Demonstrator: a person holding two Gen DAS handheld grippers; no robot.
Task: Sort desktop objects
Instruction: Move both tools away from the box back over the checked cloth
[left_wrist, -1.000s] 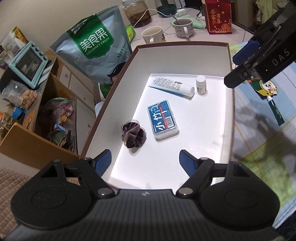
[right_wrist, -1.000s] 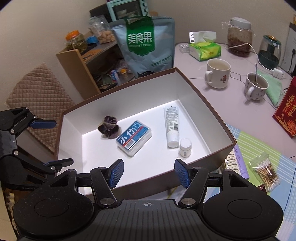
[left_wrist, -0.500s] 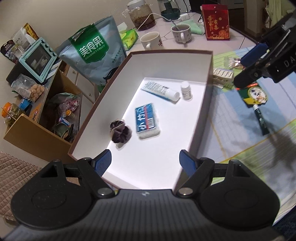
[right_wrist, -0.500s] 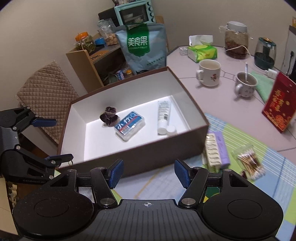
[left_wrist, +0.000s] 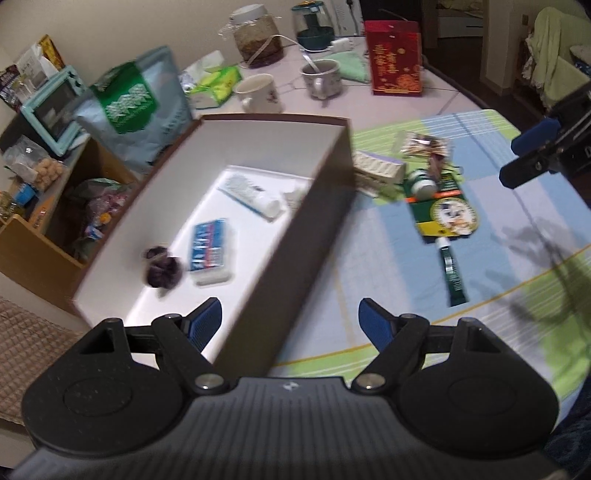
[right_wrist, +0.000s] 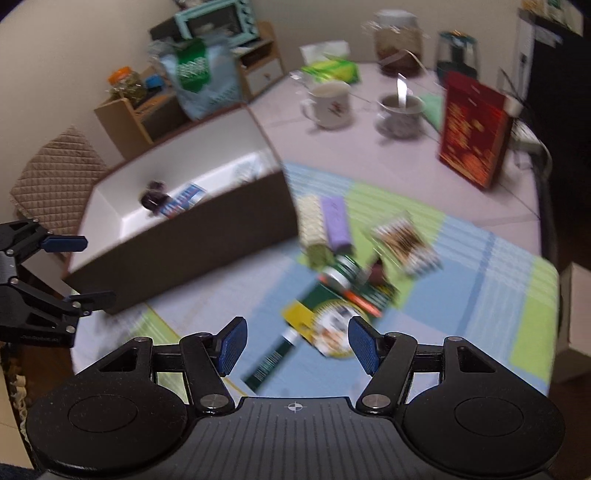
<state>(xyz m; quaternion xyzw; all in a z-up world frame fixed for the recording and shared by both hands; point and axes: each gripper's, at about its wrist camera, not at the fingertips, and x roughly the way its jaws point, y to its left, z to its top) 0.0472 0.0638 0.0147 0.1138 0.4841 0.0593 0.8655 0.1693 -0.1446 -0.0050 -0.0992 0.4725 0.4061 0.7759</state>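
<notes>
Rectangular brown box (left_wrist: 295, 236), white inside, possibly cardboard, blurred

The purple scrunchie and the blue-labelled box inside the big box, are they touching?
Cannot tell. In the left wrist view the purple scrunchie lies right beside the blue-labelled box, but motion blur hides any gap.

A plain cream wall (right_wrist: 74, 55) backs an open wooden shelf unit (right_wrist: 147, 110); a tan quilted cushion (right_wrist: 55, 166) sits beside the pale lilac tabletop (right_wrist: 369, 155).

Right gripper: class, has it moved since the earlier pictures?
Yes. The right gripper has pulled back from the box and now hangs over the striped mat.
</notes>
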